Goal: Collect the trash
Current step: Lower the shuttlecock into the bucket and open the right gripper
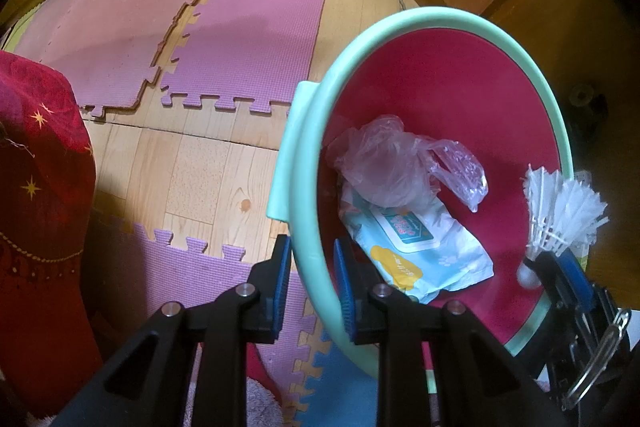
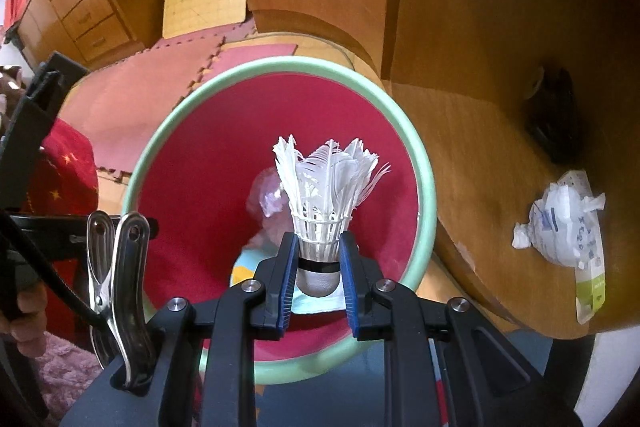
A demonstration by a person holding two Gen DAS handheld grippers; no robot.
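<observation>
**Shuttlecock held over the bin, ready to drop**

The worn white shuttlecock (image 2: 326, 203) sits upright between the pads of the right gripper (image 2: 319, 269), which is clamped on its cork base, feathers pointing away from the camera. It hangs over the mouth of the bin (image 2: 426, 187), a red bucket with a pale green rim, so that letting go would likely send it straight inside. In the left wrist view the shuttlecock (image 1: 560, 215) shows at about 3 o'clock of the bin's opening, just inside the rim.

The left gripper (image 1: 310, 287) straddles the near rim of the bin (image 1: 308, 227), one blue pad outside and one inside, closed onto it; this looks meant to tilt and steady the bin toward the incoming trash. Already lying in the bin are a crumpled clear plastic bag (image 1: 400, 159) and, under it, a wet-wipe packet (image 1: 416, 247).

At 3 o'clock of the bin in the right wrist view, a crumpled white wrapper (image 2: 564, 227) rests on the wooden table (image 2: 480, 147), probably trash yet to be collected.
</observation>
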